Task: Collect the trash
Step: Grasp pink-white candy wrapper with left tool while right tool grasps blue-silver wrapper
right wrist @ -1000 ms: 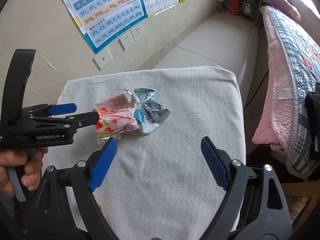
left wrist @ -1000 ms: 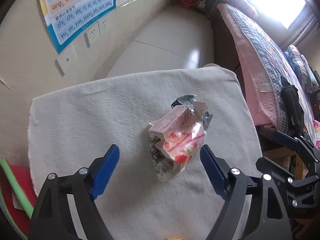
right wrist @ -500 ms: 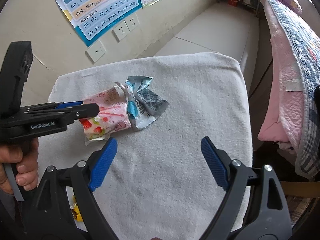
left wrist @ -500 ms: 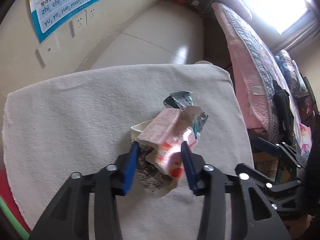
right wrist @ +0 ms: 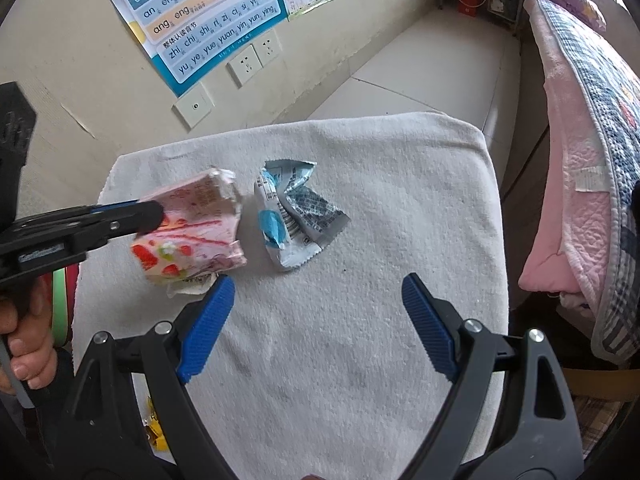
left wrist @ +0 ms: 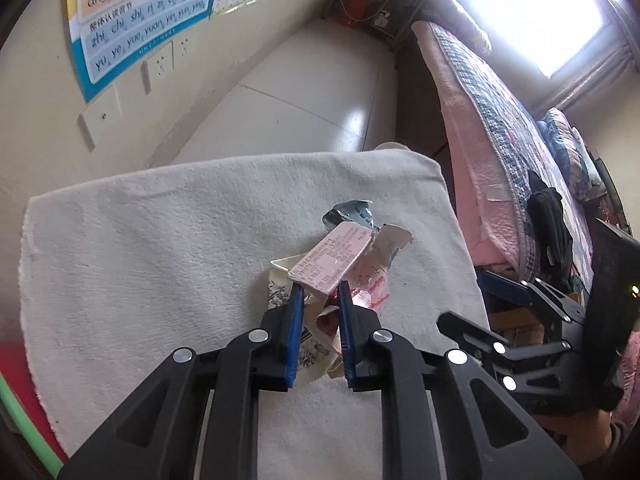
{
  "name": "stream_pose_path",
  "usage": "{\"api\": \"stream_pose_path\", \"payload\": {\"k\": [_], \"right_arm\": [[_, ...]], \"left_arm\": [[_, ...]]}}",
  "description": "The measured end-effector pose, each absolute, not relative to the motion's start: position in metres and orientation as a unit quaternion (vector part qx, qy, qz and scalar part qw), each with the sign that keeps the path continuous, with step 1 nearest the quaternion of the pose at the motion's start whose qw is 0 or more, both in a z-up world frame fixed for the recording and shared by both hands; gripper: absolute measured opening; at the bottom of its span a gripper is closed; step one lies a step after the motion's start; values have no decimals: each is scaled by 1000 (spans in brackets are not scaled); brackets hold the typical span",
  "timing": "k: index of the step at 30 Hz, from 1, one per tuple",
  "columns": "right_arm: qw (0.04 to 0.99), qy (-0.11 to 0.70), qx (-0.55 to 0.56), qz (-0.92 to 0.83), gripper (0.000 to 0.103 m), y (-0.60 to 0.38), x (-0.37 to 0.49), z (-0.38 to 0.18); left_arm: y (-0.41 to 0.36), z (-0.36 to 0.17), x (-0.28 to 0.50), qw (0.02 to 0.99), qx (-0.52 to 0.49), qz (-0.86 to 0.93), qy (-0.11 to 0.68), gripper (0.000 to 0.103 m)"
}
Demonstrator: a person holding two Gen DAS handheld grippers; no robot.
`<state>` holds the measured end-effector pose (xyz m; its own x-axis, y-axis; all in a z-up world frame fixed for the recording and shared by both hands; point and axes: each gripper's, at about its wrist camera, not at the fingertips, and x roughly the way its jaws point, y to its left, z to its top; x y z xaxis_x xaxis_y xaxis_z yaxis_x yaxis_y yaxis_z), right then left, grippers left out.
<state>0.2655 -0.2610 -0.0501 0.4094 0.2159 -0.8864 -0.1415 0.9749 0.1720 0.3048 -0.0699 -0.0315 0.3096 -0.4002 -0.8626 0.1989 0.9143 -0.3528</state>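
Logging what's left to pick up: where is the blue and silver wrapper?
In the right wrist view the blue and silver wrapper lies on the white towel, just right of the pink carton, ahead of the open right claw.

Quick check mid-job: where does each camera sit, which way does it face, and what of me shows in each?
Left wrist: on the left gripper, looking down along its fingers, shut on the pink carton; right gripper at the right edge.
Right wrist: on the open right gripper, looking down at the blue wrapper; left gripper and hand at left.
Shared: white towel, carton, wrapper, poster.
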Motion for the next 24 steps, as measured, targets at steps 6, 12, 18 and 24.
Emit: {"api": "stream_pose_path", "payload": {"k": [6, 12, 18, 24], "right_arm": [[840, 529, 27, 114, 84, -248, 277, -51], [838, 532, 13, 122, 84, -231, 291, -62], [836, 534, -6, 123, 84, -217, 304, -76], [832, 540, -19, 122, 64, -208, 318, -94]], "left_arm": [[-35, -19, 297, 814, -98, -154, 552, 15], [9, -22, 288, 823, -89, -96, 552, 15], [41, -32, 281, 823, -87, -52, 559, 15], [58, -36, 274, 824, -78, -25, 560, 15]]}}
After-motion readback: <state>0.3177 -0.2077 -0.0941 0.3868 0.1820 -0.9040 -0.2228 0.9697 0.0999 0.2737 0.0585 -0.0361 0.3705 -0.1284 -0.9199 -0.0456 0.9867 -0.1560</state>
